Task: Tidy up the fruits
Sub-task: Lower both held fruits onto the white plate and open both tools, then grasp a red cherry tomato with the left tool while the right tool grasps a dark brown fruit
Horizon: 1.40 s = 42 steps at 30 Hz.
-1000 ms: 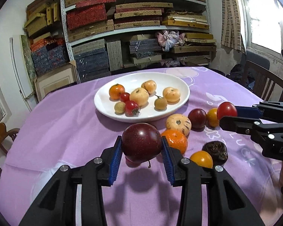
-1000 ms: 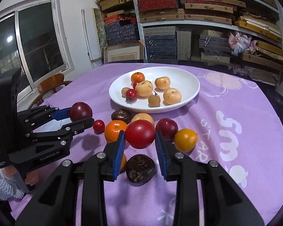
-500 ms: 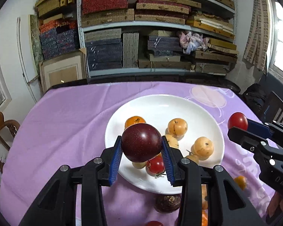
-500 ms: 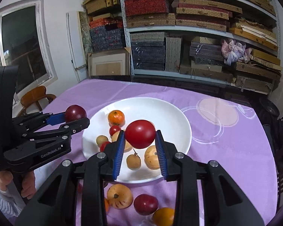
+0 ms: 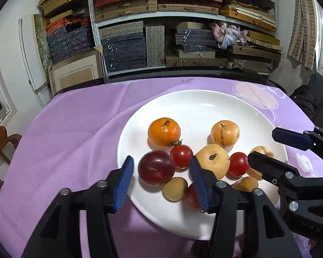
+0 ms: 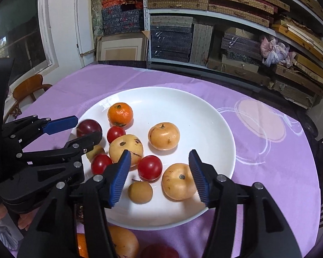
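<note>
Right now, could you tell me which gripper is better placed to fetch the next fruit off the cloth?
Right, probably. Both grippers are open and empty, but the right gripper has loose fruit just below it at the plate's near rim.

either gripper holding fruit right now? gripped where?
Nothing held. Left gripper is open around the dark red plum resting on the white plate; right gripper is open, empty.

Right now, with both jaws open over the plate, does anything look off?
Nothing spilled or damaged. The dark plum sits on the white plate at its near-left edge, close to the rim. A few fruits, like a yellow one, remain on the purple cloth below the plate.
</note>
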{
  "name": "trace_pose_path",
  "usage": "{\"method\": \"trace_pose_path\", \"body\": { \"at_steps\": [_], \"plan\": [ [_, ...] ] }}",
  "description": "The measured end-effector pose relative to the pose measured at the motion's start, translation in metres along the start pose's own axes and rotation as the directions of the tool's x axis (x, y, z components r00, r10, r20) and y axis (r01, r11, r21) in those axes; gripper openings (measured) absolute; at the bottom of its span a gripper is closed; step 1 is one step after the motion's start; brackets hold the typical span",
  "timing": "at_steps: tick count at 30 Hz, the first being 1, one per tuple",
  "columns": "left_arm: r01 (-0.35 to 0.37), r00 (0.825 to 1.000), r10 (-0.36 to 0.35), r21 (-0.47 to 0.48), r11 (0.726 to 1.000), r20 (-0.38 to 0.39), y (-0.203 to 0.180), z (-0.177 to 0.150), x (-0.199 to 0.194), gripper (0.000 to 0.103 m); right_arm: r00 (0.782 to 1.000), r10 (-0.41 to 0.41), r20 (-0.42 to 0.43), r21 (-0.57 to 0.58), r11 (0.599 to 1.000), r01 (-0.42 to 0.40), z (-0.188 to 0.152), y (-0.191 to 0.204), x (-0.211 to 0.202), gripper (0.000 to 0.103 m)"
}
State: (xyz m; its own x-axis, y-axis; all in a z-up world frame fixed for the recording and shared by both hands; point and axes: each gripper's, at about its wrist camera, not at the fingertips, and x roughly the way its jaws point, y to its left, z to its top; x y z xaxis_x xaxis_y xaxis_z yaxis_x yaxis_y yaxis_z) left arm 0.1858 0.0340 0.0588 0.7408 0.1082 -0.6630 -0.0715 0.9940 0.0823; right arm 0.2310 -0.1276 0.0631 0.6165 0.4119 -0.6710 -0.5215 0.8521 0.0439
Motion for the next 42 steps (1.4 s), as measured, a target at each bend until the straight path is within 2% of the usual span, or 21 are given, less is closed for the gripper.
{"method": "trace_pose_path", "body": {
  "at_steps": [1,3,6,9,15,17,18,22,25,27,31,35,37,40,42],
  "plan": [
    [-0.014,0.999,0.013,0.002,1.0,0.031,0.0,-0.001,-0.009,0.076,1.0,0.003,0.026,0.016,1.0,-0.004,-0.001,-0.002,-0.009,0.071],
    [-0.037,0.996,0.036,0.005,0.999,0.083,0.001,-0.004,-0.029,0.083,0.996,0.004,0.093,0.053,0.999,-0.009,-0.006,-0.009,-0.036,0.091],
    [-0.052,0.99,0.051,0.004,0.999,0.134,0.006,-0.016,-0.062,0.094,0.982,0.018,0.189,0.114,0.993,-0.04,-0.023,-0.017,-0.082,0.099],
    [-0.068,0.984,0.065,0.012,0.998,0.163,0.008,-0.038,-0.092,0.098,0.967,0.044,0.252,0.182,0.979,-0.092,-0.053,-0.028,-0.126,0.099],
    [-0.089,0.985,0.078,0.07,0.994,0.153,-0.006,-0.088,-0.125,0.098,0.948,0.057,0.314,0.35,0.921,-0.172,-0.128,-0.056,-0.168,0.099],
    [-0.085,0.989,0.072,0.094,0.992,0.131,-0.013,-0.102,-0.127,0.098,0.949,0.032,0.314,0.397,0.903,-0.162,-0.146,-0.064,-0.169,0.099],
    [-0.085,0.99,0.072,0.105,0.991,0.121,-0.017,-0.107,-0.126,0.098,0.956,0.024,0.292,0.413,0.899,-0.149,-0.151,-0.067,-0.168,0.099],
    [-0.079,0.994,0.071,0.103,0.992,0.079,-0.017,-0.118,-0.115,0.098,0.957,0.011,0.289,0.426,0.894,-0.139,-0.156,-0.072,-0.168,0.099],
    [0.004,1.0,-0.004,0.006,1.0,0.001,0.004,-0.115,-0.097,0.098,0.959,0.005,0.285,0.412,0.902,-0.127,-0.155,-0.07,-0.167,0.099],
    [0.031,1.0,-0.031,-0.041,0.999,-0.005,0.012,-0.115,-0.092,0.098,0.96,0.01,0.28,0.399,0.908,-0.126,-0.153,-0.066,-0.166,0.099],
    [0.027,1.0,-0.027,0.037,0.999,0.004,-0.002,-0.116,-0.088,0.098,0.961,0.006,0.277,0.373,0.921,-0.113,-0.149,-0.061,-0.166,0.099],
    [0.021,0.999,-0.016,0.121,0.992,-0.043,-0.022,-0.115,-0.073,0.098,0.965,-0.001,0.264,0.367,0.925,-0.099,-0.149,-0.061,-0.162,0.099],
    [0.044,0.998,-0.041,0.086,0.995,-0.042,-0.019,-0.113,-0.071,0.092,0.966,-0.001,0.259,0.38,0.919,-0.101,-0.15,-0.064,-0.161,0.099],
    [0.086,0.992,-0.082,0.042,0.995,-0.091,-0.013,-0.114,-0.061,0.078,0.968,0.012,0.252,0.404,0.907,-0.117,-0.151,-0.068,-0.159,0.099],
    [0.108,0.987,-0.105,0.017,0.994,-0.123,-0.009,-0.114,-0.055,0.073,0.97,0.018,0.244,0.412,0.903,-0.12,-0.151,-0.069,-0.157,0.099]
  ]
}}
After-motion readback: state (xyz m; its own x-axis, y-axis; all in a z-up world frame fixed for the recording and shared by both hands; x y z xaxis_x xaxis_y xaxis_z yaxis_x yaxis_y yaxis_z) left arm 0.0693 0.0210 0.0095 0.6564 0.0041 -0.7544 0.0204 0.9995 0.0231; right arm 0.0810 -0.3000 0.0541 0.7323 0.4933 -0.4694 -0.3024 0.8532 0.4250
